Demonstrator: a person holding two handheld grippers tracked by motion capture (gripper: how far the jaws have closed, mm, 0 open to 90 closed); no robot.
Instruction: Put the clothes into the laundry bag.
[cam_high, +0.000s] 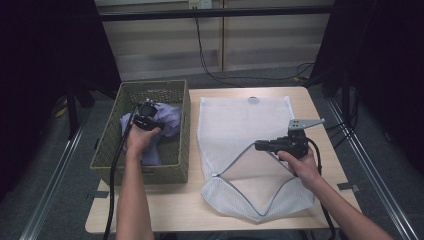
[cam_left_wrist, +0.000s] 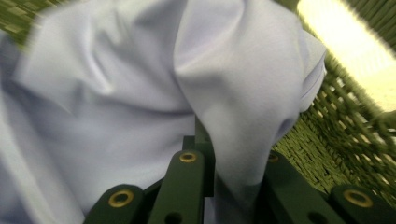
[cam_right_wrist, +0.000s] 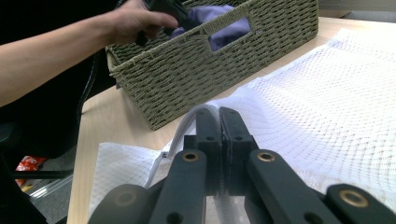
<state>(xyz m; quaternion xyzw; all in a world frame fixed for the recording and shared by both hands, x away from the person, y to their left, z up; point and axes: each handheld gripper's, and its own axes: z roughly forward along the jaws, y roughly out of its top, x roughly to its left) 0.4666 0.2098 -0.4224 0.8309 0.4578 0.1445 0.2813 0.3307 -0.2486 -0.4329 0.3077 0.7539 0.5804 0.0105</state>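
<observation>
Grab step: our left gripper (cam_high: 145, 116) clamps a fold of the lilac cloth garment (cam_left_wrist: 140, 93) inside the woven olive basket (cam_high: 112, 135) at 9 o'clock. Our right gripper (cam_high: 265, 145) pinches the zipper edge of the white mesh laundry bag (cam_high: 240, 120), holding its mouth open. Next we probably lift the cloth toward 3 o'clock into the bag.

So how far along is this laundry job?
Done: the mesh bag lies on the table with its zipper open, the right gripper shut on its edge, holding the mouth open. In hand: the left gripper has pinched the lilac cloth in the basket. Left, probably: moving the cloth into the bag.
</observation>
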